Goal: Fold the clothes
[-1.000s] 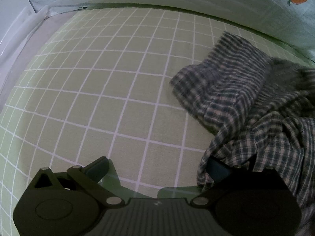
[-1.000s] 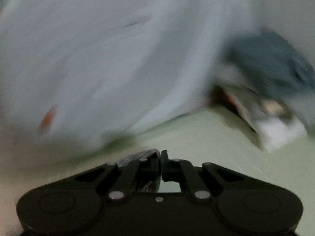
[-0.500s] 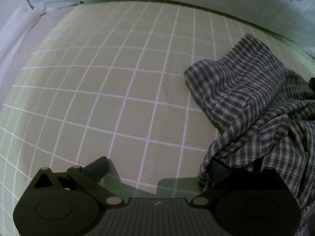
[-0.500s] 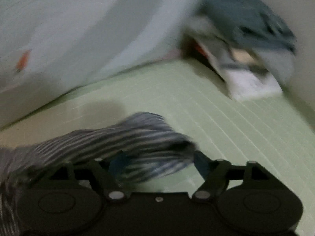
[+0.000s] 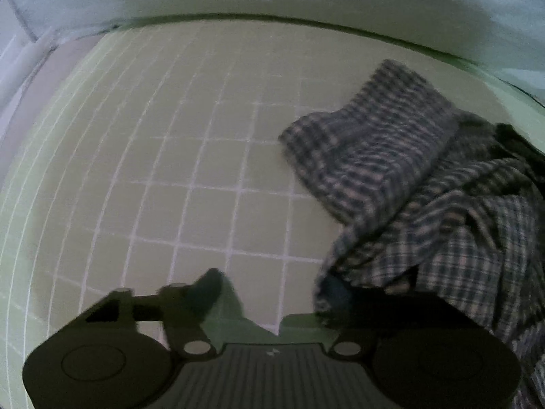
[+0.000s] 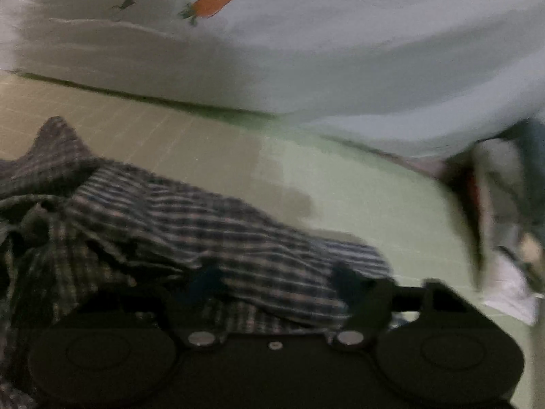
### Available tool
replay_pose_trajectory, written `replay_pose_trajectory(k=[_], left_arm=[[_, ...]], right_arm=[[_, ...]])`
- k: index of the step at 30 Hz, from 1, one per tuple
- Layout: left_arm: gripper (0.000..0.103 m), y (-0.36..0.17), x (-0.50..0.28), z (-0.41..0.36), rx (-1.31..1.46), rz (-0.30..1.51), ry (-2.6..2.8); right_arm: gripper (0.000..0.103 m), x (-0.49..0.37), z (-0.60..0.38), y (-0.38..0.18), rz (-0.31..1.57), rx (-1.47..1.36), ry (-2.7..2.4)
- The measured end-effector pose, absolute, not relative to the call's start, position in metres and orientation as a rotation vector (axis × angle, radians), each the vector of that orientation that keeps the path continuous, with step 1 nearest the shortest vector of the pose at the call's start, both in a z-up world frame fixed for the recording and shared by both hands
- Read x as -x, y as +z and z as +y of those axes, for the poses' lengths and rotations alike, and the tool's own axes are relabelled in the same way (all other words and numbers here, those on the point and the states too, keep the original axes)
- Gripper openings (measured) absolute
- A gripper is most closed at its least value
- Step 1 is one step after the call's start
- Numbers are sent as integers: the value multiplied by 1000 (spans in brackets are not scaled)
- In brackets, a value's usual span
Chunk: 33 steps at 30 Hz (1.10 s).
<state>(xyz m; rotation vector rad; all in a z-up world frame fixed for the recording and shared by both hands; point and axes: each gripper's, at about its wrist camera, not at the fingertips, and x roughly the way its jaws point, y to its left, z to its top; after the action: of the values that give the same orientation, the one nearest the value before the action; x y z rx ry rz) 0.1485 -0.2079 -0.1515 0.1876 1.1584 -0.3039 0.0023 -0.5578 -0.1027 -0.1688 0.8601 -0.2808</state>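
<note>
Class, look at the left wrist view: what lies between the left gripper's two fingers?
Only bare green grid sheet between the left gripper fingers; the plaid shirt drapes over one finger.

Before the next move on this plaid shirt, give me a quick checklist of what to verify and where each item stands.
1. Left gripper open: ok, fingers wide apart.
2. Right gripper open: ok, plaid shirt lies between the fingers, unclamped.
3. Shirt flat for folding: not ok, it is bunched.
4. Room on the green grid sheet to spread it: ok, bare to the shirt's left.
5. Collar or sleeve located: cannot tell, both views are blurred.
</note>
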Motion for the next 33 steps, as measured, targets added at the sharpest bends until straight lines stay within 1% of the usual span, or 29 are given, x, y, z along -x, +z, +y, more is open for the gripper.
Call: replay_pose_trajectory(k=[1, 2, 3, 4, 9, 11, 12, 13, 14, 15, 16, 17, 19, 20, 22, 23, 26, 28, 29, 30, 32, 33], left_arm=[[50, -151, -148, -211, -194, 1152, -319], [48, -150, -148, -213, -191, 1148, -330], [43, -149, -147, -215, -189, 1143, -341], [42, -149, -147, -218, -186, 1138, -351], [43, -147, -149, -213, -157, 1128, -353], [43, -148, -151, -215, -159, 1122, -352], [44, -149, -151, -216, -160, 1119, -352], [45, -149, -150, -216, -158, 1118, -350], [47, -149, -150, -216, -157, 1120, -351], [52, -149, -150, -217, -157, 1122, -353], [58, -150, -149, -217, -164, 1125, -355], [61, -150, -148, -218, -171, 1128, -356], [72, -151, -145, -219, -195, 1133, -358], [75, -152, -144, -220, -210, 1135, -358], [82, -154, -144, -220, -223, 1140, -359], [83, -155, -144, -219, -230, 1142, -359], [91, -157, -145, -217, -234, 1150, -350], [97, -158, -145, -216, -230, 1151, -342], [98, -159, -145, -215, -228, 1152, -338], [101, -159, -145, -215, -226, 1152, -334], [103, -160, -145, -214, -222, 1153, -326], [103, -161, -145, -213, -220, 1153, -322]], right_arm=[[31, -4, -564, -102, 869, 131, -243], [3, -4, -572, -99, 866, 93, -237], [1, -4, -580, -97, 861, 56, -234], [1, -2, -591, -92, 827, 16, -257], [0, 31, -681, -54, 585, -278, -626], [1, 48, -705, -42, 542, -312, -754], [2, 55, -711, -37, 532, -326, -766], [8, 63, -716, -33, 522, -340, -779], [27, 65, -713, -31, 529, -344, -745], [41, 64, -701, -32, 546, -310, -698], [62, 64, -687, -33, 562, -273, -650], [69, 59, -671, -37, 577, -225, -604], [72, 46, -635, -48, 627, -135, -471], [77, 39, -620, -53, 653, -102, -413], [83, 25, -592, -67, 701, -6, -348], [83, 18, -578, -73, 724, 44, -317], [84, -3, -550, -92, 805, 199, -267], [83, -11, -550, -99, 845, 223, -264], [77, -13, -553, -100, 859, 211, -255], [67, -15, -557, -102, 873, 198, -247], [0, -20, -563, -105, 901, 173, -230], [3, -18, -573, -99, 872, 159, -263]])
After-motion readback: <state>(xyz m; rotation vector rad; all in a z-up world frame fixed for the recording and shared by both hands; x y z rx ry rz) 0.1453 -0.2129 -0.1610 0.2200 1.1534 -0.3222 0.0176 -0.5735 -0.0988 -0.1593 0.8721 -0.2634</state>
